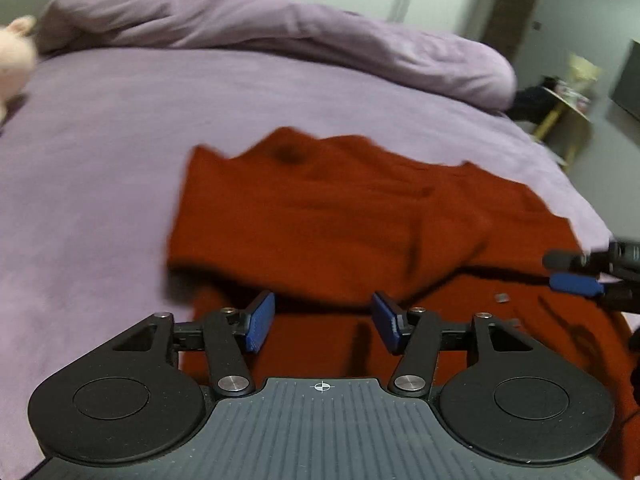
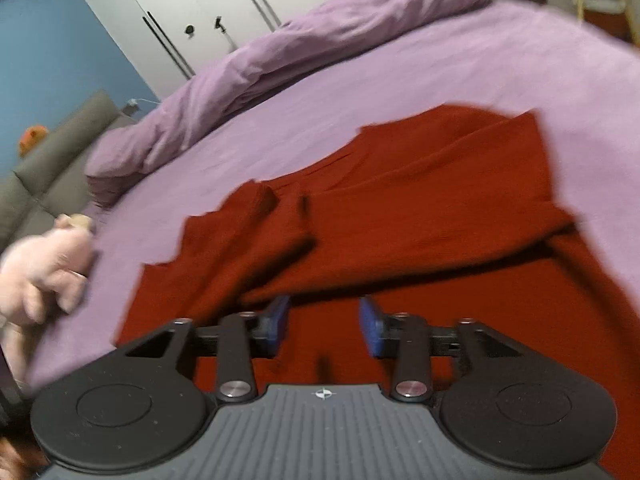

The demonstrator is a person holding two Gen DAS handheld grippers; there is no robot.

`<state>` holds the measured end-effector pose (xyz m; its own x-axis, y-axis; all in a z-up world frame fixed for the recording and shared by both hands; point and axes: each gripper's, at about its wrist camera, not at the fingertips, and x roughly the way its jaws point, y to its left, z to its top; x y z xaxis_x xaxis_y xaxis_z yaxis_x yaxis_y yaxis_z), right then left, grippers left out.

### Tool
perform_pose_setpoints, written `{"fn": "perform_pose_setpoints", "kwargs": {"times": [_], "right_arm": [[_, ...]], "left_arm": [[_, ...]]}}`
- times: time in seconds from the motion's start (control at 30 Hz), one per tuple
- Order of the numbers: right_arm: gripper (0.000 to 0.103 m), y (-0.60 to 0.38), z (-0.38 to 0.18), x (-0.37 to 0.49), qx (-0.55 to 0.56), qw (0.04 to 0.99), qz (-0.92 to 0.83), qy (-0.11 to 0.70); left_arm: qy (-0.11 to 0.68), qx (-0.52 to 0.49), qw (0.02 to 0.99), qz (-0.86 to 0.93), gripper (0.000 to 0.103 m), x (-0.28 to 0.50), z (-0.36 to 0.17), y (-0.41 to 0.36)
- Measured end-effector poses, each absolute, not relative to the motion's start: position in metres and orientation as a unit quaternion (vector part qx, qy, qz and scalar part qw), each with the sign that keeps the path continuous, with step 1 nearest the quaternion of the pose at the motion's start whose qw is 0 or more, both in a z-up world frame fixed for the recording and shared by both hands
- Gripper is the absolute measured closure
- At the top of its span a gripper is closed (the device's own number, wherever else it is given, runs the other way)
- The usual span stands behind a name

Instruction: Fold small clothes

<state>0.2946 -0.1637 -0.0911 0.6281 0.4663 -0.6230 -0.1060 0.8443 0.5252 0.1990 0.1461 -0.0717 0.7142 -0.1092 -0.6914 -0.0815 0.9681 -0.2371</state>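
1. A red garment [image 1: 320, 216] lies spread on a bed covered with a purple sheet [image 1: 100, 152]. Its far part is folded back over the near part, which leaves a raised, rumpled double layer across the middle.
2. The left hand-held gripper [image 1: 323, 322] hangs over the near edge of the garment with its blue pads [image 1: 260, 320] apart and nothing between them. It is released, and the pads do not press the cloth.
3. The right hand-held gripper [image 2: 324, 328] is also released. Its pads stand apart just above the near red layer, right at the edge of the folded-over flap, with no cloth pinched between them.
4. In the left wrist view the right hand-held gripper's fingertips enter from the right border, over the garment's right side.
5. A bunched purple duvet [image 2: 300, 48] lies along the far side of the bed, well apart from the garment.
6. A pink plush toy [image 2: 44, 276] sits on the sheet at the left, near the garment's left edge but not touching it.
7. No box, basket or other container shows near the garment. Both views are motion-blurred, so finer details of the cloth cannot be told.
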Motion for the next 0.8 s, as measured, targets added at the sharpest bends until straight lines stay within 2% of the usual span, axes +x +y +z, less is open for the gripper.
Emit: {"fn": "perform_pose_setpoints", "kwargs": {"times": [0.03,0.23,0.5,0.63,0.67,0.7,0.8], "right_arm": [[0.05,-0.159,-0.094,0.306,0.244,0.866,0.173,0.402],[0.05,-0.131,-0.084,0.355,0.293,0.848,0.178,0.404],[0.051,-0.053,-0.064,0.394,0.188,0.873,0.132,0.43],[0.073,-0.026,-0.082,0.417,0.13,0.87,0.076,0.47],[0.093,-0.022,-0.083,0.42,0.113,0.874,0.072,0.466],[0.097,-0.019,-0.082,0.421,0.09,0.88,0.069,0.46],[0.098,-0.035,-0.074,0.417,0.105,0.887,0.099,0.439]], "left_arm": [[0.381,-0.132,0.915,-0.004,0.042,0.199,-0.073,0.151],[0.368,-0.137,0.92,0.01,0.04,0.184,-0.076,0.153],[0.366,-0.121,0.92,0.071,0.04,0.168,-0.075,0.161],[0.372,-0.124,0.917,0.069,0.04,0.162,-0.074,0.164],[0.372,-0.123,0.918,0.068,0.04,0.162,-0.075,0.164],[0.372,-0.121,0.918,0.067,0.04,0.161,-0.074,0.164],[0.367,-0.122,0.92,0.066,0.04,0.161,-0.072,0.164]]}}
